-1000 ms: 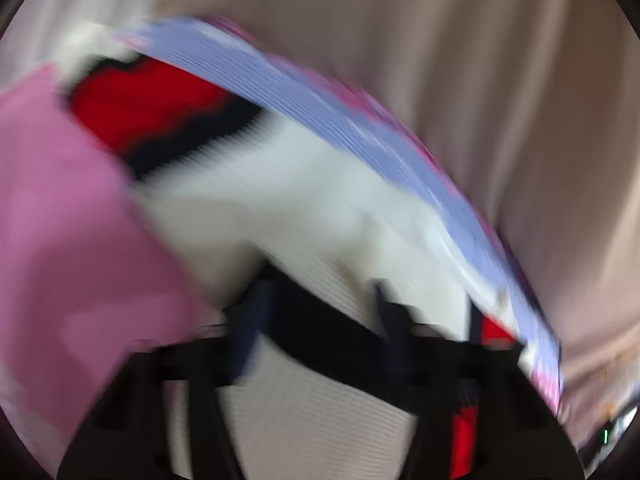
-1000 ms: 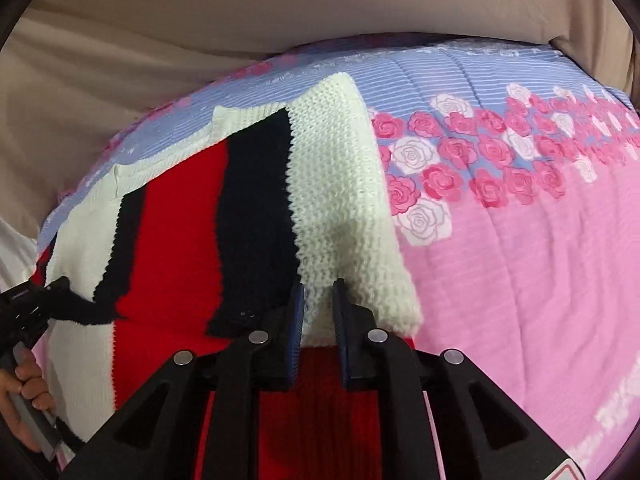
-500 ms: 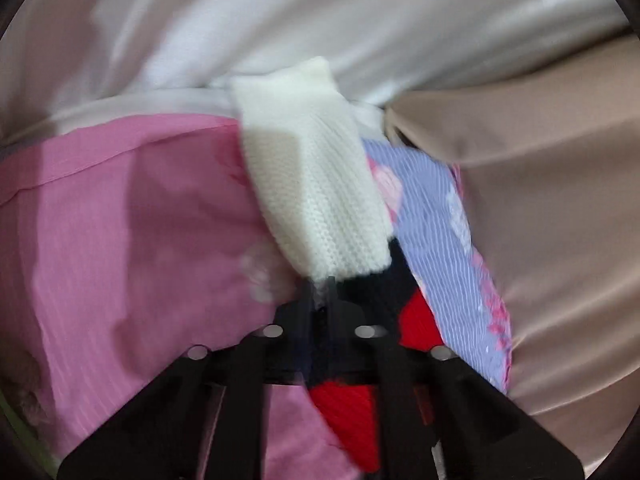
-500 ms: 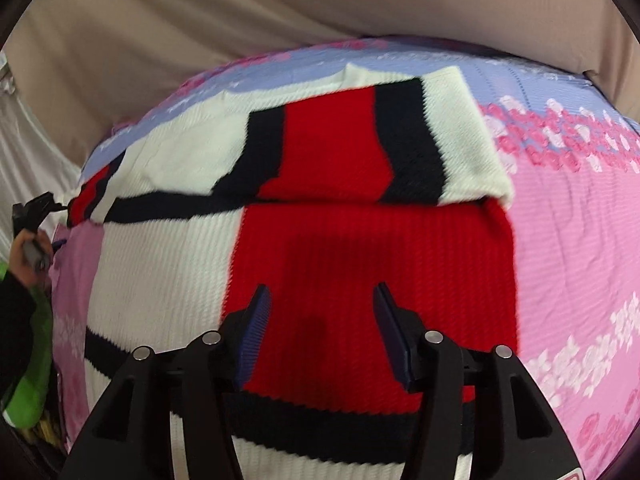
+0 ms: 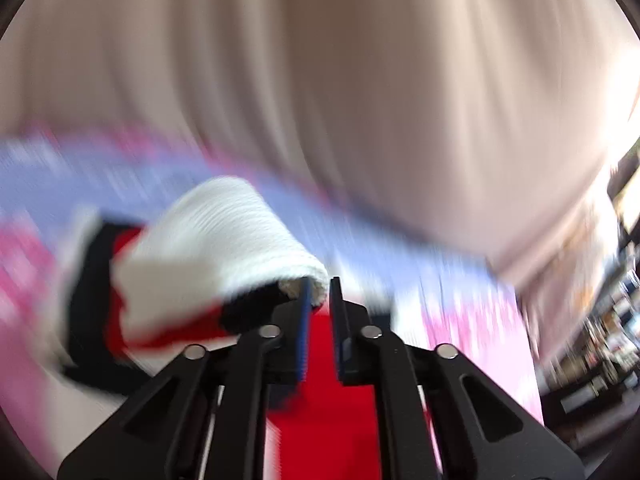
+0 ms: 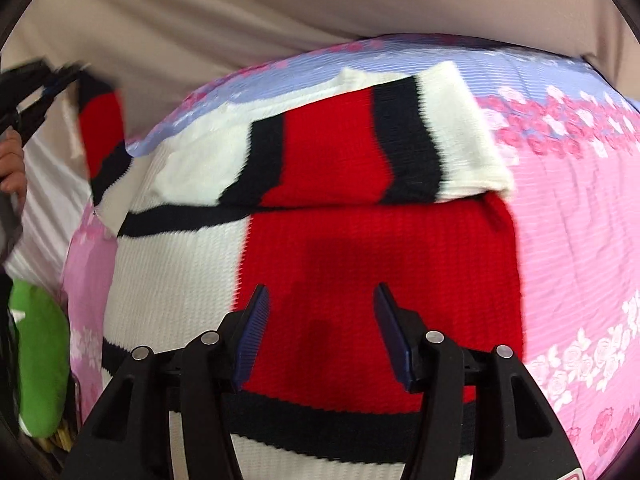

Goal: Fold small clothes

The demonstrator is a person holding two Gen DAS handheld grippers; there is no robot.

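Beige curtain (image 6: 280,12) behind bed; pink-and-blue floral bedspread (image 6: 580,220); bright light at right (image 5: 624,128), cluttered shelves (image 5: 608,344) below it.

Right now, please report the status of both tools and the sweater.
Left tool pinching lifted sleeve, jaws just opening slightly. Right tool just opened, empty, above sweater. Other sleeve folded across. Nothing in the way.
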